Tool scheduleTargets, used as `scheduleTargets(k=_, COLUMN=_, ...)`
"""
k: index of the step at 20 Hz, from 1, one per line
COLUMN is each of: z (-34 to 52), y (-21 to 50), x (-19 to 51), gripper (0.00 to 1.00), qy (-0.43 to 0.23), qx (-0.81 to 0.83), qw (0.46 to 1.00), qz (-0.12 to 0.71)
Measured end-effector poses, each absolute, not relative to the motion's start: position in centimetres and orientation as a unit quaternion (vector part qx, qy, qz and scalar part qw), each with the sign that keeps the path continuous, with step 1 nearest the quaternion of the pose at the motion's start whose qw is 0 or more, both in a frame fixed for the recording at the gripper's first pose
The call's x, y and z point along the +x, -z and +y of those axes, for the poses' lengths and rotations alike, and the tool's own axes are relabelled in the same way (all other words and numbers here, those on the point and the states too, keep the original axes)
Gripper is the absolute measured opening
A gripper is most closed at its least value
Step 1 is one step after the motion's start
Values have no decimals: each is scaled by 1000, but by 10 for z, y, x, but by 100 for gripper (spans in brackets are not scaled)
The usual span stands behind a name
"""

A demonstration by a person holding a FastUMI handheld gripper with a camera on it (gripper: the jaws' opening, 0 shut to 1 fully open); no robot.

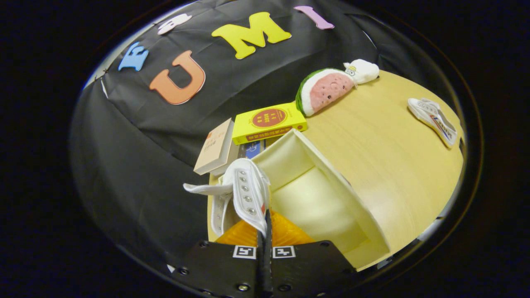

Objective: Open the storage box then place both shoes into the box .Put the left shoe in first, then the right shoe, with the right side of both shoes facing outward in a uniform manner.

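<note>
A white lace-up sneaker (244, 188) is held between the fingers of the gripper (265, 231), which are pressed nearly together on the edge of its upper beside the row of metal eyelets; the shoe is seen lifted, with its tongue and a loose lace spread out to the left of the fingers. Just ahead of the fingers and slightly to their right, the cream storage box (319, 194) is found standing open on the light wooden table (393, 157), its pale interior exposed and its wall running forward from beside the fingertips. An orange ribbed surface (285, 234) is seen directly beneath the held shoe, close against the fingers; what it belongs to cannot be told. Beyond the box, a yellow book (269, 123) with a red round emblem is laid flat, and a beige book (215, 147) is leaned beside it, to the left of the line of the fingers. Farther beyond, to the right, a watermelon-slice plush toy (325, 89) is placed on the table, with a small white plush toy (362, 70) touching its far end. The second white sneaker (432, 120), marked with a red and blue stripe, is laid on its side well apart, far to the right of the fingers, near the table's edge.
</note>
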State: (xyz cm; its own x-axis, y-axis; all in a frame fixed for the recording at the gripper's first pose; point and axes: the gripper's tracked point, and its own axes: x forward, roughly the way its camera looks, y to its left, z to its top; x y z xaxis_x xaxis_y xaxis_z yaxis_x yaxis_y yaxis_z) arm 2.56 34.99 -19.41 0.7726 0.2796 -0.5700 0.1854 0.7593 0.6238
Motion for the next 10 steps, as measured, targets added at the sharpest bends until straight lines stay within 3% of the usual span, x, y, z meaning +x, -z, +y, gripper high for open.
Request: scheduleTargets(k=10, z=355, y=220, x=18, gripper=0, qy=-35, qx=319, qw=884, qz=340)
